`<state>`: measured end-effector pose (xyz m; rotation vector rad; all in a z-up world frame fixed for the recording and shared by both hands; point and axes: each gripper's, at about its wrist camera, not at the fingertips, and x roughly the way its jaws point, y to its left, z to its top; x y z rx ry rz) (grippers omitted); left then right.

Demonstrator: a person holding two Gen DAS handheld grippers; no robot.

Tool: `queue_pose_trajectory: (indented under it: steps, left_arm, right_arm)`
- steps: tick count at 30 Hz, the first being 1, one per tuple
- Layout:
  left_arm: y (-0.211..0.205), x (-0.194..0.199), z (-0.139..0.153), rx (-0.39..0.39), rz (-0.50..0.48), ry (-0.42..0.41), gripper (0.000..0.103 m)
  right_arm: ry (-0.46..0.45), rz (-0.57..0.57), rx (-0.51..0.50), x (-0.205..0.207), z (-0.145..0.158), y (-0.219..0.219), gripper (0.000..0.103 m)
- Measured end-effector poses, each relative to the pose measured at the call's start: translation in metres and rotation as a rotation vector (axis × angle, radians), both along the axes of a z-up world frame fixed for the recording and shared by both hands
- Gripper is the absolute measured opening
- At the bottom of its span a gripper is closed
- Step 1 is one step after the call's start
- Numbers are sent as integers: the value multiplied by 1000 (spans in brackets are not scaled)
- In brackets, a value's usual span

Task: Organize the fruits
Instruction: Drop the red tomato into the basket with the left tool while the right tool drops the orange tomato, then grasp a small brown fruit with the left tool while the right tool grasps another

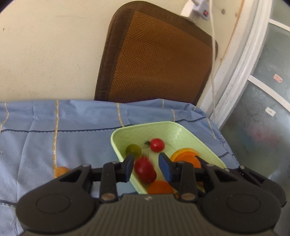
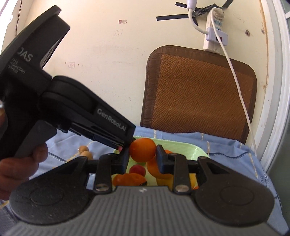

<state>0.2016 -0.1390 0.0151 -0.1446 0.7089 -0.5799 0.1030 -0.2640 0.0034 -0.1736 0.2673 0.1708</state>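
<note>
The left gripper (image 1: 145,166) is spread wide above the green tray (image 1: 184,129); a blurred red fruit (image 1: 145,168) is between its fingers, untouched. The right gripper (image 2: 142,157) clamps an orange (image 2: 142,149) over the tray.

- A cream-painted wall (image 2: 112,54) fills the back of both views; it is scuffed, and strips of black tape (image 2: 172,16) are stuck near its top
- A brown woven mat with a dark brown cloth border (image 1: 155,59) leans upright against that wall, behind the desk
- A white power strip (image 2: 213,34) hangs on the wall above the mat; a white cable (image 2: 237,85) runs down from it across the mat's right side
- A light blue cloth with thin yellow and dark stitched lines (image 1: 54,130) covers the desk; it is creased
- A white-framed door with frosted glass panes (image 1: 261,94) stands at the right; daylight comes through the glass
</note>
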Motion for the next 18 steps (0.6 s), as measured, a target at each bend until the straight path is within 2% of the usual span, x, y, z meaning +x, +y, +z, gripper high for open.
queue_pose_trajectory:
  steps: [3, 6, 9, 11, 13, 16, 18]
  left_arm:
    - [12, 7, 4, -45, 15, 17, 37]
    - [33, 11, 12, -86, 54, 14, 37]
    - [59, 14, 17, -89, 109, -1, 37]
    - [75, 15, 16, -68, 149, -3, 37]
    - [87, 15, 12, -39, 178, -4, 37]
    - [94, 9, 3, 39, 194, -26, 37]
    - [90, 9, -4, 121, 197, -40, 37]
  right_arm:
    - [-6, 0, -7, 7, -1, 2, 34]
    - [-25, -12, -39, 10, -3, 6, 34]
    - [-29, -19, -43, 13, -3, 5, 35]
    - [-28, -29, -53, 16, -2, 5, 37]
    - [-25, -35, -69, 20, -2, 8, 52]
    - [-39, -52, -54, 22, 3, 10, 53]
    - [-47, -44, -10, 16, 7, 10, 53]
